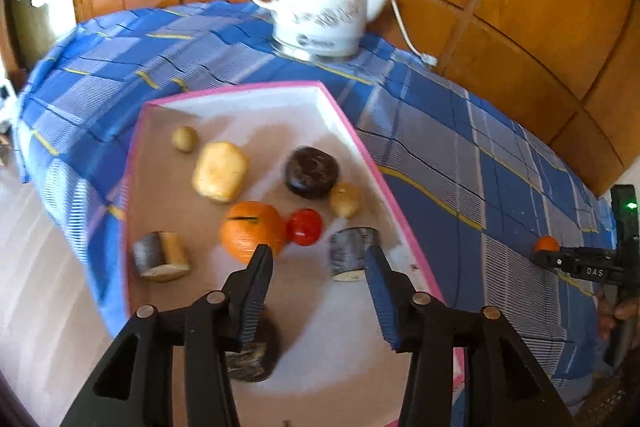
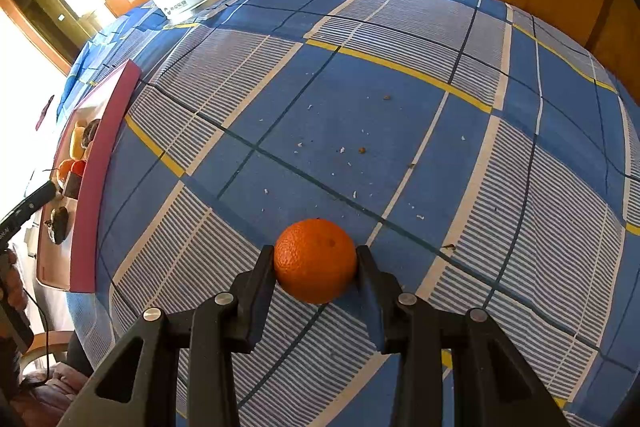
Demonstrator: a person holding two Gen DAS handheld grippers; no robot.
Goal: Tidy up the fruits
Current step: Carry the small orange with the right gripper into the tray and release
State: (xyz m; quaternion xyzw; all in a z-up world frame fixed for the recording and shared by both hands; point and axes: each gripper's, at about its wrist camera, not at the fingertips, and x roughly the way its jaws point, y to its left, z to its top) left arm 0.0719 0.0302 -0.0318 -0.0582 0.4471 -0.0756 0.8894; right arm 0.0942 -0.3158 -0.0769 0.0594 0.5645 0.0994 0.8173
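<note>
An orange (image 2: 315,259) is clamped between the pads of the right claw (image 2: 316,273), low over the checked cloth (image 2: 360,115) of the bench. The left claw (image 1: 318,287) is held with its jaws apart and nothing gripped, above a pink-rimmed tray (image 1: 352,123). A dark piece (image 1: 256,355) is seen beneath its left finger. Just beyond its tips, a second orange (image 1: 252,231) and a red fruit (image 1: 305,226) are seen in the tray. Farthest off, a white kettle (image 1: 320,7) is seen.

Dark fruit (image 1: 256,351) half hidden behind left gripper (image 1: 320,275) finger; tray (image 1: 240,95) blurred.
</note>
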